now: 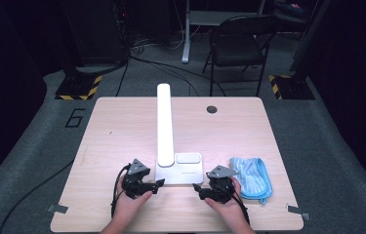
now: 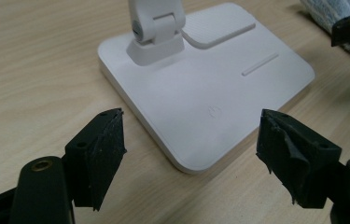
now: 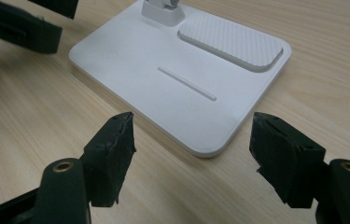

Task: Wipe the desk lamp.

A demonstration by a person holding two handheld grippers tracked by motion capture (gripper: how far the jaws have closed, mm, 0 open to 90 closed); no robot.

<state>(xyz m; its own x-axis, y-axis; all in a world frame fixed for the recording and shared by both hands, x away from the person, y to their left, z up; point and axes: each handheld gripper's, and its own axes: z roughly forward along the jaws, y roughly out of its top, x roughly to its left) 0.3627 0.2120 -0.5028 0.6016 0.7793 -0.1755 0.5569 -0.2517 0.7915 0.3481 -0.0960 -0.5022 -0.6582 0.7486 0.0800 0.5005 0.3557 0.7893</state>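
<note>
A white desk lamp stands on the wooden table (image 1: 122,131). Its flat base (image 1: 180,170) is near the front edge, and its long arm (image 1: 164,122) reaches toward the far side. My left gripper (image 1: 153,186) is open just off the base's front-left corner, and nothing sits between its pads. In the left gripper view, the left gripper (image 2: 191,135) frames that corner of the base (image 2: 200,88). My right gripper (image 1: 197,189) is open at the front-right corner. In the right gripper view, the right gripper (image 3: 191,135) frames the base (image 3: 163,88) with its ribbed pad (image 3: 233,42).
A folded blue cloth (image 1: 253,176) lies on the table right of the right hand, also seen as the cloth (image 2: 322,9). A round cable hole (image 1: 212,109) sits near the far edge. A folding chair (image 1: 236,46) and floor cables lie beyond the table.
</note>
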